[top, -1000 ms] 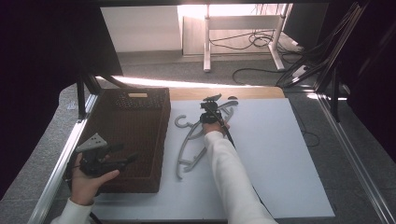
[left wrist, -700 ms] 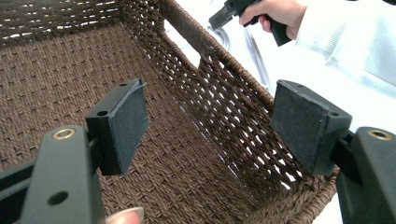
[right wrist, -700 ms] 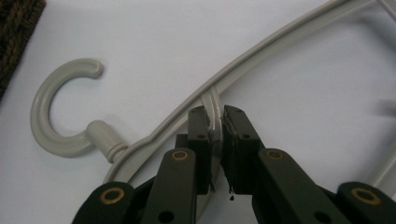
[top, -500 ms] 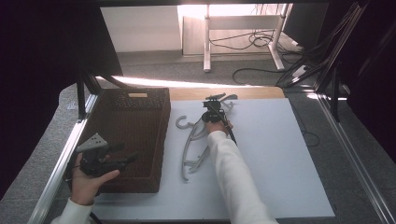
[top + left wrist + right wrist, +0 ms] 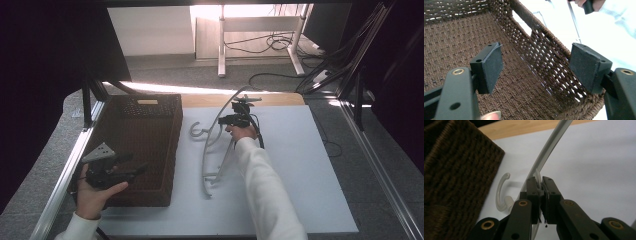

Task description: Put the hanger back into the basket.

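Two grippers — right gripper (image 5: 540, 185) clamps hanger (image 5: 212, 145); left gripper (image 5: 536, 67) agape.

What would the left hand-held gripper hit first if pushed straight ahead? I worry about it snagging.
Most likely the wicker basket: the open left hand-held gripper points down into it, toward the woven floor near the slotted side wall. Depth is unclear, so which of the two comes first is uncertain.

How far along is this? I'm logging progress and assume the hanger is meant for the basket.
Done: the right gripper has shut on the grey hanger near its hook. In hand: one end seems raised, the other lies on the white table. Left: the wicker basket looks empty; the left gripper hangs open over it. The destination is a guess.
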